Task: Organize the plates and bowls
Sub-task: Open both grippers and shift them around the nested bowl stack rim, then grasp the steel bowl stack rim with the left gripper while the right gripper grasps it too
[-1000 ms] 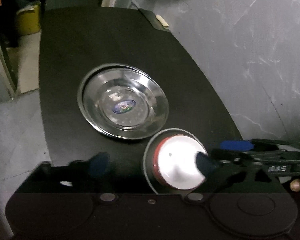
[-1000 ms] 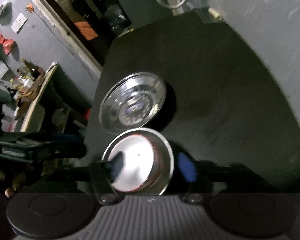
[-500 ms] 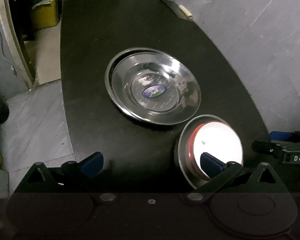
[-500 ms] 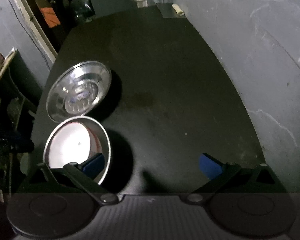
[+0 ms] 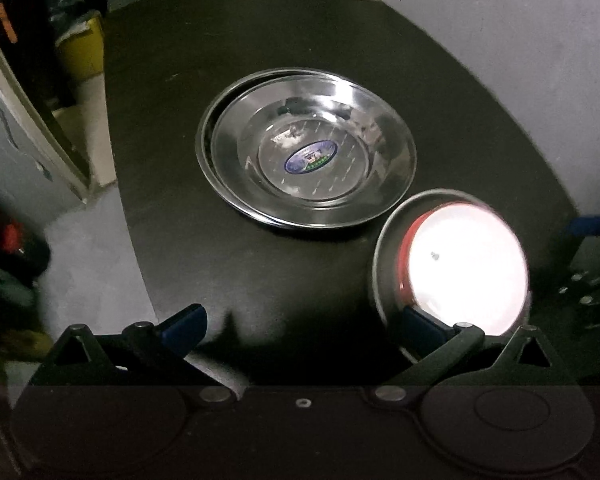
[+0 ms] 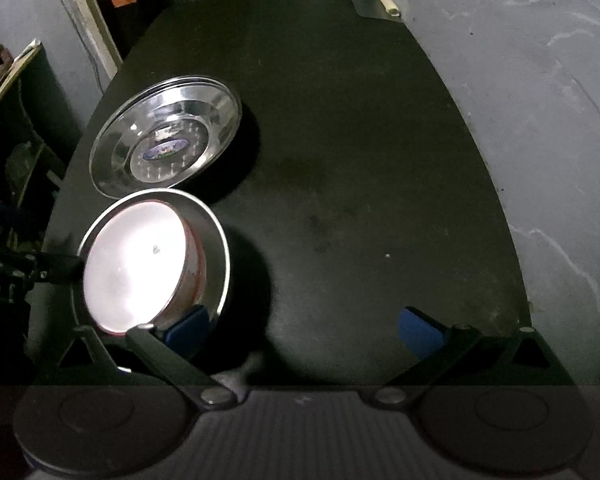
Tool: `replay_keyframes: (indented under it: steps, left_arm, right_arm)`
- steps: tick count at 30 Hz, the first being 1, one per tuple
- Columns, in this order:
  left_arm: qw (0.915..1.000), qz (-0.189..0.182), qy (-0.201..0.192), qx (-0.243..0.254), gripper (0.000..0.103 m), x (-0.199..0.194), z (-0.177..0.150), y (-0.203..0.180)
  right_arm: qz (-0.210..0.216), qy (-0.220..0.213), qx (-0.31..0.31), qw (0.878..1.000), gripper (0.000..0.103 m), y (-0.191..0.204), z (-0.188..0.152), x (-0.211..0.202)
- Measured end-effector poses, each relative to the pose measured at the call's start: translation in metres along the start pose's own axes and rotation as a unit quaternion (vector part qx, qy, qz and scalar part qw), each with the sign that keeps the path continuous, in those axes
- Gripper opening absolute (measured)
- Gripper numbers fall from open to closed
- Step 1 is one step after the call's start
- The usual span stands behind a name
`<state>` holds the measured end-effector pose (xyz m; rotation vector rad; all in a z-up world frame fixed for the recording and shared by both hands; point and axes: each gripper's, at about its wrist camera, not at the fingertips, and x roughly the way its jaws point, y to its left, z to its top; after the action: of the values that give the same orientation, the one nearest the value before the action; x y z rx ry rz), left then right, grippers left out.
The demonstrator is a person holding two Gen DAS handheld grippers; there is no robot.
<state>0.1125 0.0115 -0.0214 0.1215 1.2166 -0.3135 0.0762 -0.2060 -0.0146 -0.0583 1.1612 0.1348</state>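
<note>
In the left wrist view, the left tongs (image 5: 302,326) stand spread wide at the bottom of the frame, nothing between the blue pads. Above them, in the middle of the dark worktop (image 5: 172,128), sits a stack of steel plates (image 5: 306,146), the top one bearing an oval sticker. To the lower right, a steel bowl (image 5: 384,256) holds a red-rimmed white bowl (image 5: 466,268); the right-hand pad overlaps its near rim in the frame, and whether it touches I cannot tell.

In the right wrist view, the steel plates (image 6: 166,136) lie upper left, with the nested bowls just below them at left. The right tongs (image 6: 302,330) are wide apart over bare worktop, the left pad close beside the steel bowl's wall.
</note>
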Motion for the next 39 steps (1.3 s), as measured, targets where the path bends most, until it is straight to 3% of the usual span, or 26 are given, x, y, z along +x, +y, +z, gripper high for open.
replay_keyframes:
  steps: [7, 15, 18, 22, 27, 32, 36, 38, 39]
  left_arm:
    - [0.999, 0.023, 0.001, 0.038, 0.102, 0.003, 0.0, -0.012]
    - [0.9984, 0.032, 0.0, 0.047, 0.101, 0.002, 0.0, -0.017]
    - [0.9988, 0.023, 0.001, 0.044, 0.096, 0.001, 0.001, -0.017]
    - [0.9994, 0.002, 0.004, 0.034, 0.088, 0.0, 0.002, -0.013]
    - [0.9994, -0.031, 0.011, 0.014, 0.074, 0.0, 0.002, -0.009]
    - [0.9969, -0.078, 0.008, -0.001, 0.044, -0.003, 0.003, -0.008]
    - [0.9946, -0.103, 0.009, -0.012, 0.031, -0.003, 0.003, -0.007]
    - [0.9924, -0.122, 0.011, -0.017, 0.015, -0.003, 0.003, -0.007]
    - [0.9919, -0.126, 0.011, -0.017, 0.015, -0.003, 0.003, -0.008]
  right_arm:
    - [-0.009, -0.006, -0.029, 1.0, 0.1, 0.01, 0.0, 0.002]
    - [0.008, -0.004, -0.036, 0.999, 0.08, 0.015, 0.0, 0.004]
    - [0.021, -0.002, -0.041, 0.999, 0.069, 0.018, -0.001, 0.004]
    - [0.031, -0.003, -0.045, 0.998, 0.062, 0.02, -0.001, 0.003]
    - [0.062, 0.004, -0.035, 0.997, 0.039, 0.019, 0.0, 0.002]
    - [0.078, 0.005, -0.04, 0.996, 0.02, 0.023, 0.002, 0.003]
    - [0.081, 0.008, -0.046, 0.996, 0.017, 0.025, 0.003, 0.003]
    - [0.083, 0.009, -0.044, 0.996, 0.017, 0.024, 0.003, 0.003]
    - [0.084, 0.011, -0.043, 0.995, 0.017, 0.024, 0.004, 0.003]
